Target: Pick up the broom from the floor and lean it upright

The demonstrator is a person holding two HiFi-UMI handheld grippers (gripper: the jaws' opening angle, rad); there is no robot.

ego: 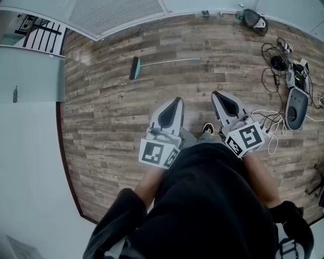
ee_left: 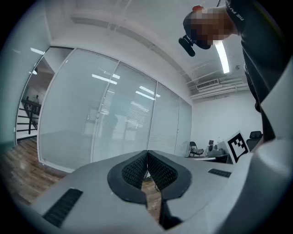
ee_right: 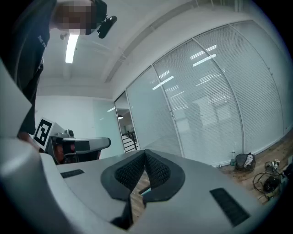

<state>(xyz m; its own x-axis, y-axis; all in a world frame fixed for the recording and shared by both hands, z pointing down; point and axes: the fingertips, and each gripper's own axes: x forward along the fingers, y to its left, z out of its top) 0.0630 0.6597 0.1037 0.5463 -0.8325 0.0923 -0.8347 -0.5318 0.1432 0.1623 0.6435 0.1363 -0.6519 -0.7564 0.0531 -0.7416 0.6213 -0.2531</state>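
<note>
Two hand-held grippers, left [ego: 177, 101] and right [ego: 216, 94], sit side by side, each with its jaws together and nothing between them. Ahead of them the floor [ego: 111, 116] is open. One broom [ego: 135, 68] lies flat beyond the left one, short of the glass wall [ego: 116, 15]. Cables [ego: 276, 63] crowd the far right. The person's torso [ego: 212, 202] hides the floor behind the grippers.
</note>
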